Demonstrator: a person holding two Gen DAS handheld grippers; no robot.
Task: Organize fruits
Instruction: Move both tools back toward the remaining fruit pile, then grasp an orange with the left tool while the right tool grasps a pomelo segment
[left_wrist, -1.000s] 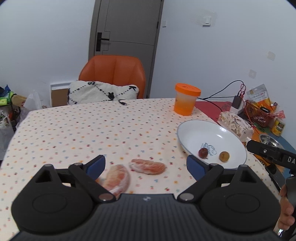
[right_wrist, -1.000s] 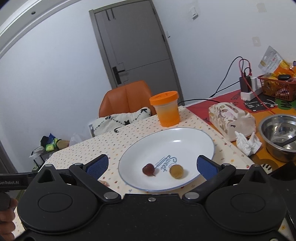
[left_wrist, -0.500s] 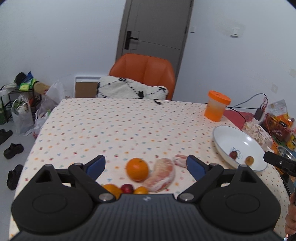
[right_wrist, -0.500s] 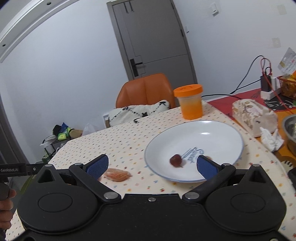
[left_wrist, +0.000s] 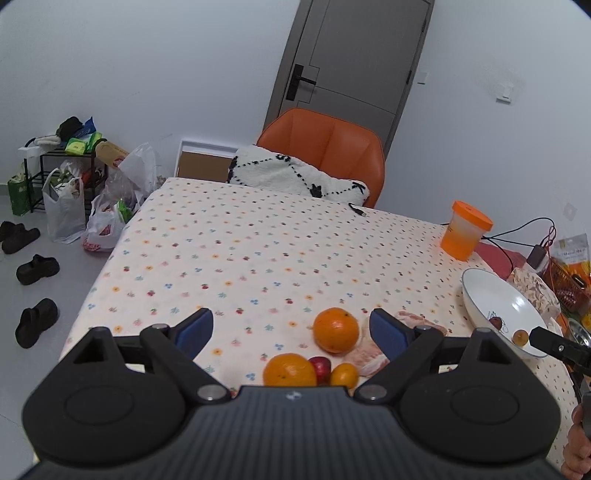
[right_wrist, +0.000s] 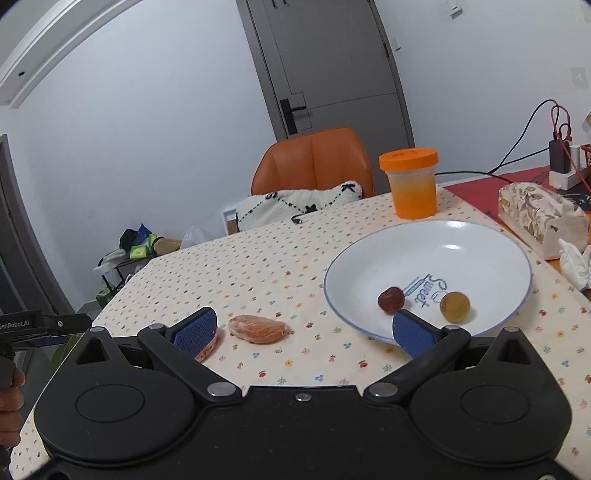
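Hovering above fruit cluster, left gripper (left_wrist: 291, 326) being held jaws apart, empty — right gripper (right_wrist: 303, 326) likewise; orange (left_wrist: 335, 330) (round, roll-prone) best gripped across middle, carried to plate (left_wrist: 476, 295).

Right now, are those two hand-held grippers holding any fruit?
No. The left hand-held gripper and right hand-held gripper are both open and empty; the fruit lies on the table or plate.

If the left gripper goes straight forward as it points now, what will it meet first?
Probably the whole orange: it lies ahead between the open fingers of the left gripper, toward the right finger. Depth is unclear; the gripper may pass above it.
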